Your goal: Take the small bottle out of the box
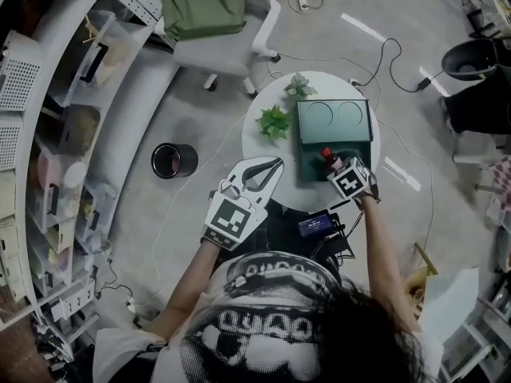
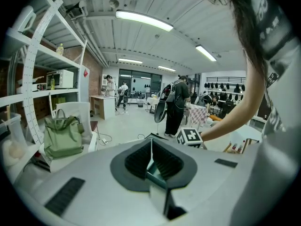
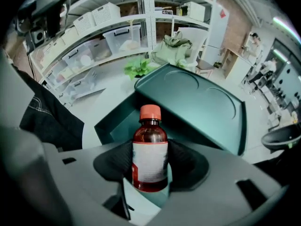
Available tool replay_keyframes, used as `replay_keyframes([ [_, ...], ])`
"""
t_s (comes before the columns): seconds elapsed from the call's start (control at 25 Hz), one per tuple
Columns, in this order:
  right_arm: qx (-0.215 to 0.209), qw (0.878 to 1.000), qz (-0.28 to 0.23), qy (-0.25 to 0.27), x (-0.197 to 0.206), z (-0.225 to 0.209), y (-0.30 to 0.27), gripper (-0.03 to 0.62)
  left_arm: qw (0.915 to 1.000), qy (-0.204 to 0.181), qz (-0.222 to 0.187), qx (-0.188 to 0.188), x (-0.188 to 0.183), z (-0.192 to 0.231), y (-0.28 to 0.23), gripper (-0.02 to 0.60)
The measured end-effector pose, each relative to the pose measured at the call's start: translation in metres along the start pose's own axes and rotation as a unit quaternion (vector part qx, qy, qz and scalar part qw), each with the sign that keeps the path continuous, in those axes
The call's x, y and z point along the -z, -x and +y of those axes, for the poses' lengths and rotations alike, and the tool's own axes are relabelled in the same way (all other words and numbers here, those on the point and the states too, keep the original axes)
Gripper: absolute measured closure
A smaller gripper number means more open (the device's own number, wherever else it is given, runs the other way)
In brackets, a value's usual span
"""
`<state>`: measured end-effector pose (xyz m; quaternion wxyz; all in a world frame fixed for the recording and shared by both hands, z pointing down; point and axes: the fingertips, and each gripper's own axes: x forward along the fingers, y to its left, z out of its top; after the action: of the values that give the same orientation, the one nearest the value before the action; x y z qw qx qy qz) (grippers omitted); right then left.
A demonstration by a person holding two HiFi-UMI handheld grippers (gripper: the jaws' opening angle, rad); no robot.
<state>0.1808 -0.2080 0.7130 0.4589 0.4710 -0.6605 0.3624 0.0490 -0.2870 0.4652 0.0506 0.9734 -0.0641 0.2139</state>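
Observation:
A small brown bottle (image 3: 149, 149) with an orange-red cap and a white label stands upright between the pads of my right gripper (image 3: 150, 161), which is shut on its body. In the head view the bottle (image 1: 328, 157) is at the front right corner of the open teal box (image 1: 313, 164), whose lid (image 1: 334, 120) stands tilted back. My right gripper (image 1: 338, 169) is just in front of that corner. My left gripper (image 1: 267, 168) hovers over the table's front left edge, shut and empty; in its own view the left gripper (image 2: 151, 147) points across the room.
The box rests on a small round white table (image 1: 259, 146) with two green plants (image 1: 274, 122) at its far left. A dark device (image 1: 318, 224) lies by the near edge. A black bin (image 1: 174, 159), a chair with a green bag (image 1: 204, 6) and shelving (image 1: 56, 134) stand to the left.

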Motion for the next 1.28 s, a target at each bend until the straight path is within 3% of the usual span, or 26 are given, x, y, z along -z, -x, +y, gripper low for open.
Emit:
replay_keyframes([
  [0.24,0.018,0.987,-0.098,-0.124,-0.019,0.009,0.046,0.37,0.9993,-0.021,0.006,0.029,0.0,0.0,-0.004,0.565],
  [0.64,0.051,0.932,-0.227,-0.277,-0.043,0.037,0.106,0.37,0.992,-0.055,0.002,0.114,-0.002,-0.006,-0.014,0.565],
  [1.04,0.065,0.879,-0.28,-0.38,-0.037,0.076,0.131,0.37,0.9756,-0.083,0.027,0.201,0.027,-0.017,-0.012,0.565],
  [1.28,0.063,0.863,-0.288,-0.41,-0.026,0.093,0.138,0.37,0.9689,-0.091,0.043,0.226,0.043,-0.025,-0.011,0.566],
])
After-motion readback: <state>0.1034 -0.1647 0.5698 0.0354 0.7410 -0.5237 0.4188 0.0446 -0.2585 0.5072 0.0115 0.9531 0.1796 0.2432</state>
